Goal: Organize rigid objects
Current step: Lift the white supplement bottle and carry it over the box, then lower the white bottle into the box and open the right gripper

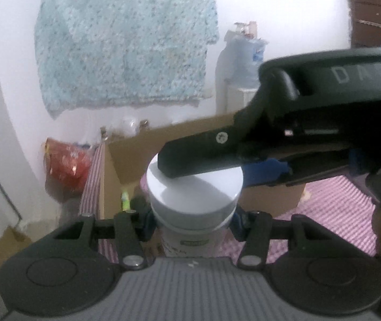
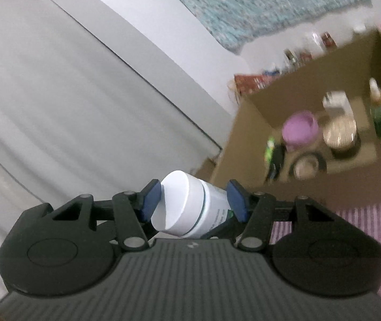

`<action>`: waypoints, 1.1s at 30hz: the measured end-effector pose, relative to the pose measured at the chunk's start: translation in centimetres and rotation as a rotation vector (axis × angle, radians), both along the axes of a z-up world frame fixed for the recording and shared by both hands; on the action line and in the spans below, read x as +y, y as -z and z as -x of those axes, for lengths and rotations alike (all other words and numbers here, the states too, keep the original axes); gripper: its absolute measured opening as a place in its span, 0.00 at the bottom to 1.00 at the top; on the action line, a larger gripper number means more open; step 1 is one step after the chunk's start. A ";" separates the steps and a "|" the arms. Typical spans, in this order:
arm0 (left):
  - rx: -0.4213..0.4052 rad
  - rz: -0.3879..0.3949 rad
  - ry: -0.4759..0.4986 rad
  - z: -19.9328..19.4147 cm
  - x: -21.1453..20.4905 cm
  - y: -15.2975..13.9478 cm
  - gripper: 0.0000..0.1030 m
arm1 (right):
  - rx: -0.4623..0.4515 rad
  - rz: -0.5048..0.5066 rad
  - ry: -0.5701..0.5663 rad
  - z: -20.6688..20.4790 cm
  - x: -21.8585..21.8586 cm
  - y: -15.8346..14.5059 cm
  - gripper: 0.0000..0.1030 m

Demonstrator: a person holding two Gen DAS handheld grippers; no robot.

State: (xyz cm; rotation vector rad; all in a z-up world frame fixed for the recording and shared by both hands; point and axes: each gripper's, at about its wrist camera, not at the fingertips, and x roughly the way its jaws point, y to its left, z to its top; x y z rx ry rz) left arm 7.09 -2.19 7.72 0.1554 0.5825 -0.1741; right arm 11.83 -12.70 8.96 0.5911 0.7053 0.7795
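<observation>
We have both the left claw [image 1: 190, 222] and right claw [image 2: 193, 204] clamped on the white-lidded jar [image 2: 187, 208], near the cardboard box [image 2: 284, 107]; rigid, smooth, probably light, so we grip its body below the lid

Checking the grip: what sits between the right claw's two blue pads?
The white-lidded jar, tipped sideways, with its lid against one pad; the right wrist view shows it.
</observation>
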 end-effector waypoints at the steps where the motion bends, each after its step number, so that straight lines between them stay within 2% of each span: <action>1: -0.002 0.008 0.014 -0.4 -0.2 -0.5 0.52 | -0.016 0.002 0.005 -0.2 -0.3 -0.6 0.52; 6: 0.001 0.025 0.079 -3.5 -1.7 -2.5 0.52 | -0.081 0.029 0.050 -1.9 -1.9 -3.5 0.52; 11: 0.044 0.049 0.138 -7.2 -3.6 -2.3 0.52 | -0.081 0.042 0.110 -4.3 -4.7 -4.0 0.52; 15: 0.091 0.045 0.167 -9.9 -5.6 -0.6 0.52 | -0.043 0.042 0.165 -6.4 -7.3 -2.8 0.52; 26: 0.260 0.090 0.199 -15.4 -7.0 5.2 0.52 | 0.085 0.071 0.238 -10.2 -11.5 4.5 0.52; 30: 0.283 0.107 0.200 -15.8 -6.8 6.5 0.53 | 0.080 0.105 0.242 -10.4 -11.4 5.7 0.51; 33: 0.303 0.130 0.204 -16.2 -6.7 6.9 0.53 | 0.059 0.142 0.244 -10.5 -10.8 5.7 0.53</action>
